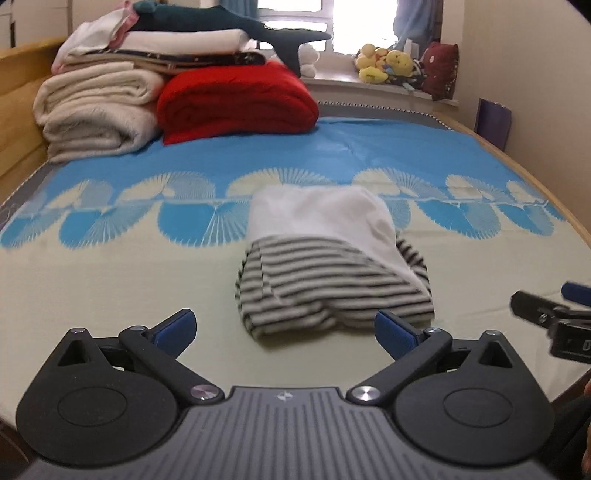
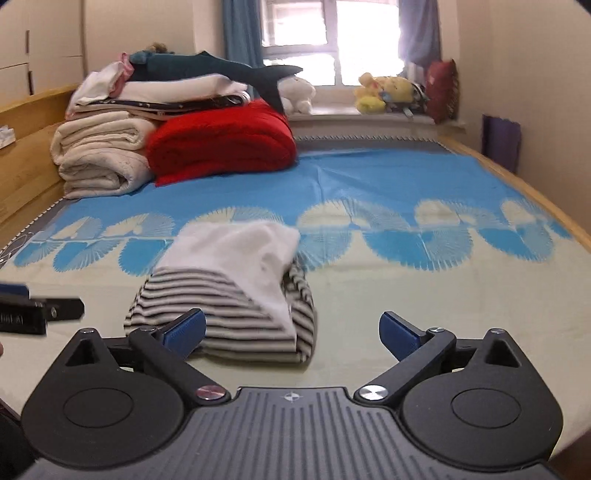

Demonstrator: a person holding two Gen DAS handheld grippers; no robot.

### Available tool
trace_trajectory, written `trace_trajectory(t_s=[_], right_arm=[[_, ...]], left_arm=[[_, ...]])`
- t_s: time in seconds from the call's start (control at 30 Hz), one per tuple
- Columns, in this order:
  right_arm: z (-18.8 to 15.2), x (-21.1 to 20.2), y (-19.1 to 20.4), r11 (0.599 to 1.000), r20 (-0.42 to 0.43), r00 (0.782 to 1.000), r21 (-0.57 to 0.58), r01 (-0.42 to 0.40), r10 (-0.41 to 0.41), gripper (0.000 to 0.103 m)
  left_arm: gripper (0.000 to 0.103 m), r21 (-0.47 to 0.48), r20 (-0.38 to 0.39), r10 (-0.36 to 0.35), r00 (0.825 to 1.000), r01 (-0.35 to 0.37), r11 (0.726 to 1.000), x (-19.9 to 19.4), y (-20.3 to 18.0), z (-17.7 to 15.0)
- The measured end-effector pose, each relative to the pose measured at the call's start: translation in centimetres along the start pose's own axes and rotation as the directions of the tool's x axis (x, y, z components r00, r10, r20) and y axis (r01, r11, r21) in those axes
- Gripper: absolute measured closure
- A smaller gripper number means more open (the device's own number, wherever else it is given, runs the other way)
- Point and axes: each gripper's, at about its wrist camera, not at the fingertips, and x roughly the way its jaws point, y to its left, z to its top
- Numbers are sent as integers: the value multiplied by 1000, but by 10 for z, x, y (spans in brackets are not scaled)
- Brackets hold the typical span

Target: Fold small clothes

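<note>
A small folded garment, white on top (image 1: pixel 317 214) and black-and-white striped below (image 1: pixel 325 291), lies on the bed sheet (image 1: pixel 110 280). My left gripper (image 1: pixel 286 330) is open and empty, just in front of the garment's near edge. My right gripper (image 2: pixel 291 330) is open and empty, its left finger over the garment's striped near edge (image 2: pixel 229 314). The right gripper also shows at the right edge of the left wrist view (image 1: pixel 554 314), and the left gripper shows at the left edge of the right wrist view (image 2: pixel 40 310).
Folded cream blankets (image 1: pixel 96 110), a red blanket (image 1: pixel 236 99) and a plush shark (image 1: pixel 229 22) are stacked at the far left of the bed. Soft toys (image 1: pixel 388 62) sit on the windowsill. A wooden bed frame (image 1: pixel 18 74) runs along the left; a wall is on the right.
</note>
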Motion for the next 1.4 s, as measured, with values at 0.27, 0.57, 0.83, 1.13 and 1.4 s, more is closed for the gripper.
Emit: trace_trajectory(t_s=[0.27,0.57,0.83,1.13,1.4], right_arm=[[-21,0,29,996,-73,997,-81,-20,14,3],[-19,13,29,999,-80,997,-37,-23,20,3],[-19,12,38,997,-64,997,-73,-36,32,4],[-17,15,36,998,-72,997,-52,-42,38,3],[-17,16,37,998,-73,996,-51,-47,44,4]], left_arm=[[0,-32,-19,24,1000,-24,999,-1,-7,-26],[0,-55,-22,4,1000,-5,999,10,-10,-26],[1,-53,-16,18,1000,-18,998,12,-9,-26],[1,-60,-19,17,1000,-18,998,14,-8,-25],[1,-61,-21,21,1000,-22,998,14,-9,-25]])
